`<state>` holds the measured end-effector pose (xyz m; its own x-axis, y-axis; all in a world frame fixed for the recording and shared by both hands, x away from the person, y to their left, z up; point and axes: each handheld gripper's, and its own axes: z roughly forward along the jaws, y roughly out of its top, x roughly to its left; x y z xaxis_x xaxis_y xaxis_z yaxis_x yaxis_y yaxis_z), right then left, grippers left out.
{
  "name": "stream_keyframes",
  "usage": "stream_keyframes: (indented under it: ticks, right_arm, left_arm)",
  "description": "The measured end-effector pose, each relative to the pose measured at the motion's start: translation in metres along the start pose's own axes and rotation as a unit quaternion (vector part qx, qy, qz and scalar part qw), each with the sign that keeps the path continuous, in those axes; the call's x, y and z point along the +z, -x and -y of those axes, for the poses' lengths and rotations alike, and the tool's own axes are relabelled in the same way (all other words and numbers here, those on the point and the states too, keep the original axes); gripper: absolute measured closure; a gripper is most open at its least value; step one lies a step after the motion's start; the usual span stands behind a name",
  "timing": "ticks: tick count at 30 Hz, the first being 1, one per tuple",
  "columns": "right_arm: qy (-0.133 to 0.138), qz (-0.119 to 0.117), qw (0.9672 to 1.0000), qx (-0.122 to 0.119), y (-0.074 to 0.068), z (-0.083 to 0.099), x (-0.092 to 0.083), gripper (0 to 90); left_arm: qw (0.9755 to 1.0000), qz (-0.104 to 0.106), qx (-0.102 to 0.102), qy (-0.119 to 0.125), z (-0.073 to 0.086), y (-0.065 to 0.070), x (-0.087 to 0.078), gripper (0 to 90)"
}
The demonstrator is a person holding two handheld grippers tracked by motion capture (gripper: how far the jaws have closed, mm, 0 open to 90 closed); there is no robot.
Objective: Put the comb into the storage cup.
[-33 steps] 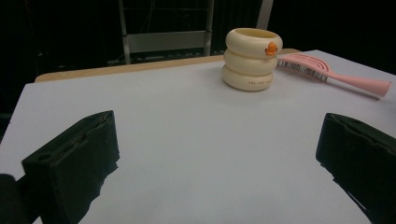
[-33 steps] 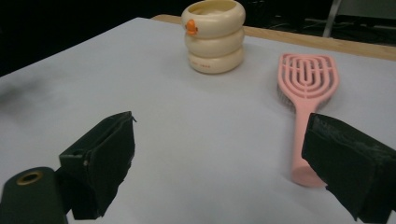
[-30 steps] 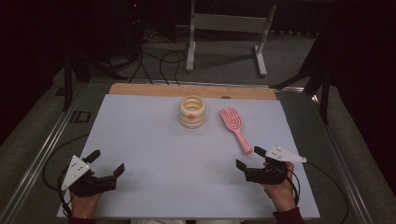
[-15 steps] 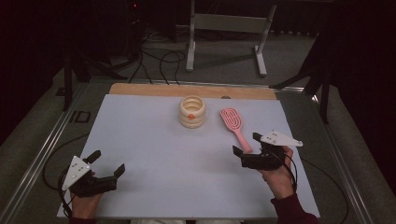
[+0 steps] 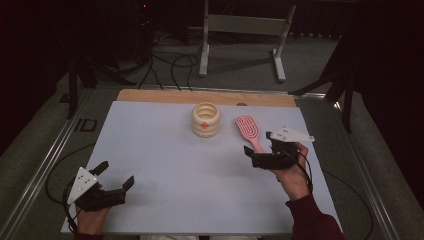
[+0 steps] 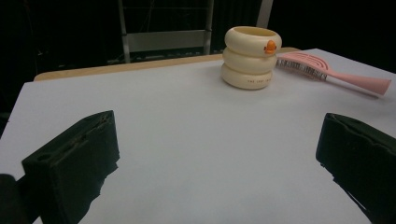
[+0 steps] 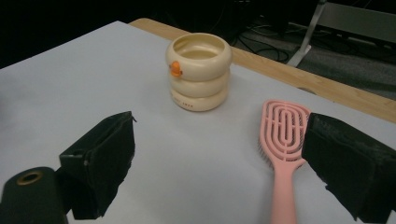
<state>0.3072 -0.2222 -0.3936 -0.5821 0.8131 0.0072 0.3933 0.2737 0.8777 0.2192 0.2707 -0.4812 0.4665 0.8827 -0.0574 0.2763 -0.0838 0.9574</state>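
Pink plastic hairbrush (image 5: 250,131) lies flat on the white worktop (image 5: 165,150), bristle head toward the far edge, handle toward the person. Just beside its handle hovers the right tool (image 5: 260,149), jaws apart and empty. A cream ringed cup (image 5: 205,119) stands near the brush head. Well apart, the left tool (image 5: 116,176) rests open at the near corner.

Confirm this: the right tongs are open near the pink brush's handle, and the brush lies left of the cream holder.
Wrong on one point: the high view shows the pink brush right of the cream holder. The right tongs are indeed open near its handle.
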Motion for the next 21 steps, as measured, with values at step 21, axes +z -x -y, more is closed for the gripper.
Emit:
stream_keyframes:
  ticks: [21]
  right_arm:
    - [-0.046,0.024,0.9986,0.011,0.028,-0.029,0.039,9.6]
  left_arm:
    - [1.0,0.001,0.001,-0.002,0.001,0.0,0.0,0.0]
